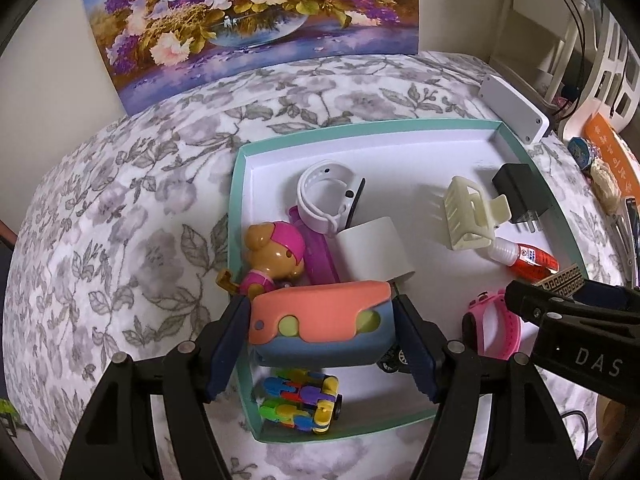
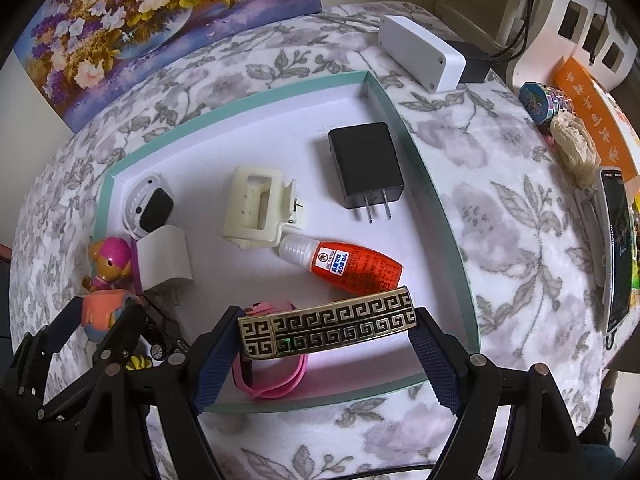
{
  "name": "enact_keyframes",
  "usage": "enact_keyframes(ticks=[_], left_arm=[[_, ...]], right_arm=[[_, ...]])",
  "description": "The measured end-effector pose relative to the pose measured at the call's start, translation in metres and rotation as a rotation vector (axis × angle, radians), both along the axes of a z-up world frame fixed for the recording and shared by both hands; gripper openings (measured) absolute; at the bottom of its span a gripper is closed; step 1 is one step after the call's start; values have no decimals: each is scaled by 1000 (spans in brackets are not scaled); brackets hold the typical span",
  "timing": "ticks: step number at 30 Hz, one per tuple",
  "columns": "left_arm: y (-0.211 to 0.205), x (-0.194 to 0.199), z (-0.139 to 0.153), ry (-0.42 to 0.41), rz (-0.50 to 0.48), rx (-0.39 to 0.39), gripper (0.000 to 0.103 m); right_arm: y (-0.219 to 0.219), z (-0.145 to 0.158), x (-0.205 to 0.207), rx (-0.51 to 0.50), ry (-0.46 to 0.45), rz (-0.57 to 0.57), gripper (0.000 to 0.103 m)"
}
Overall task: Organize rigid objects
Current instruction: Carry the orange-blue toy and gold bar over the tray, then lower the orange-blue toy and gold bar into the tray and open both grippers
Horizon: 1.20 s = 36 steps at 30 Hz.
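My left gripper (image 1: 320,332) is shut on an orange and blue toy case (image 1: 320,320), held just above the teal-rimmed tray (image 1: 240,184). My right gripper (image 2: 328,344) is shut on a black and gold patterned lighter (image 2: 328,328), held over the tray's near right part (image 2: 432,184). In the tray lie a white watch (image 1: 324,196), a puppy figure (image 1: 272,256), a white charger (image 1: 372,252), a cream hair claw (image 2: 260,208), a black plug adapter (image 2: 364,164), a red glue bottle (image 2: 344,264), a pink watch (image 2: 268,380) and a colourful block car (image 1: 300,404).
The tray sits on a floral cloth (image 1: 120,240). A flower painting (image 1: 248,16) leans at the back. A white box (image 2: 420,52), a phone (image 2: 616,248), an orange box (image 2: 592,120) and small items lie to the right.
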<state>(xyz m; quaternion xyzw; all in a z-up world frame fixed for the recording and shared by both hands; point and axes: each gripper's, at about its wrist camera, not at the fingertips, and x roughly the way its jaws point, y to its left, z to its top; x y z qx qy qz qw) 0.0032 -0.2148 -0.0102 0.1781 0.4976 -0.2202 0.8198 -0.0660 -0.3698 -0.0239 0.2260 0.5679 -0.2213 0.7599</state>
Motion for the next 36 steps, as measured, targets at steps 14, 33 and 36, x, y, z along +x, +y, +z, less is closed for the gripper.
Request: enact_keyframes(ticks=[14, 33, 36], left_arm=[[5, 2, 5, 27, 22, -26, 76], [52, 17, 11, 73, 172, -54, 96], [69, 24, 8, 105, 226, -74, 96]], right_arm=[[0, 1, 0, -32, 7, -11, 95], [11, 13, -4, -25, -62, -27, 103], [12, 14, -6, -17, -68, -37, 103]])
